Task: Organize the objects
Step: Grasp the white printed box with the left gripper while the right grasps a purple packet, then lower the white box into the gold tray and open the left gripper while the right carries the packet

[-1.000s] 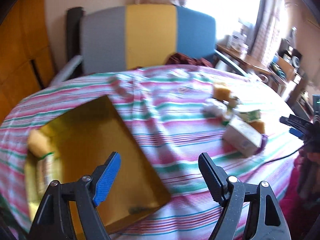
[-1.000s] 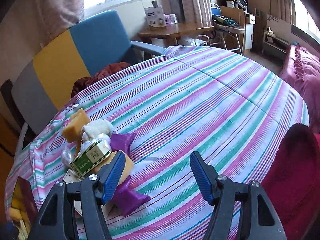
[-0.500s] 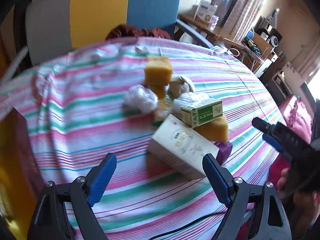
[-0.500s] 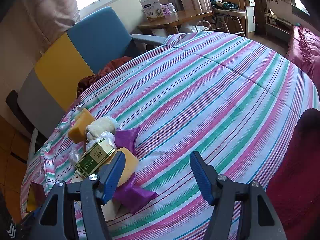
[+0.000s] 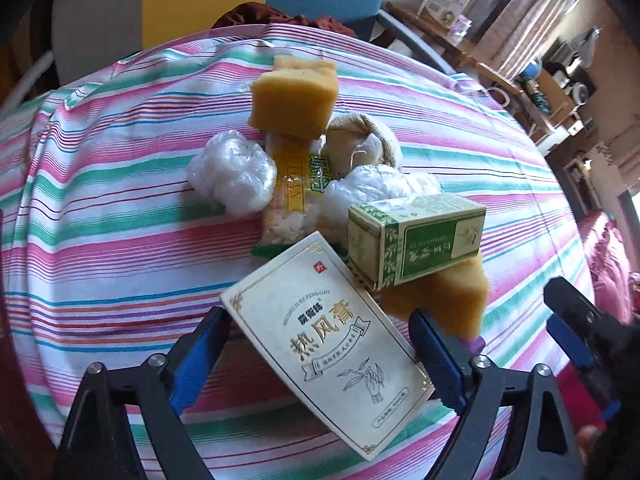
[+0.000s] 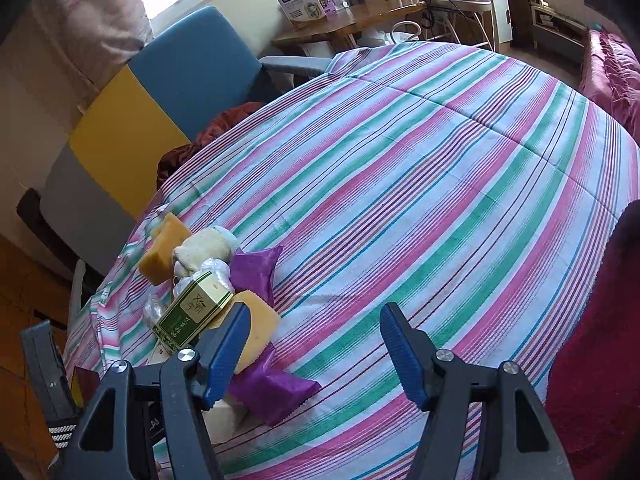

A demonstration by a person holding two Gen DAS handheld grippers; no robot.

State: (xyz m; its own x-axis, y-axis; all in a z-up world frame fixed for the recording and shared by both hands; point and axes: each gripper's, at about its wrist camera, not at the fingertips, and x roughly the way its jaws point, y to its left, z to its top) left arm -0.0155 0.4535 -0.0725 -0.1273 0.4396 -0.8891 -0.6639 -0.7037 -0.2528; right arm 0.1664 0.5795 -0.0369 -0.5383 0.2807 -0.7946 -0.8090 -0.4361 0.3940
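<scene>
A heap of objects lies on the striped tablecloth (image 5: 104,184). A flat white box (image 5: 332,340) with Chinese print lies between the jaws of my open left gripper (image 5: 320,356), which are apart from it. Behind it are a green box (image 5: 416,236), two yellow sponges (image 5: 296,96), two crumpled plastic bags (image 5: 232,176), a snack packet (image 5: 292,188) and a small plush toy (image 5: 360,144). My right gripper (image 6: 316,344) is open and empty, right of the heap. The green box (image 6: 192,316) and a purple packet (image 6: 272,388) show by its left finger.
A grey, yellow and blue chair (image 6: 132,120) stands behind the table. A wooden desk (image 6: 348,20) with boxes is at the back. A red cloth (image 6: 600,340) lies at the right table edge. The right gripper's tips (image 5: 572,320) show in the left view.
My left gripper has swung right from the gold tray to the heap and closed in until the white box lies between its jaws. My right gripper has barely moved.
</scene>
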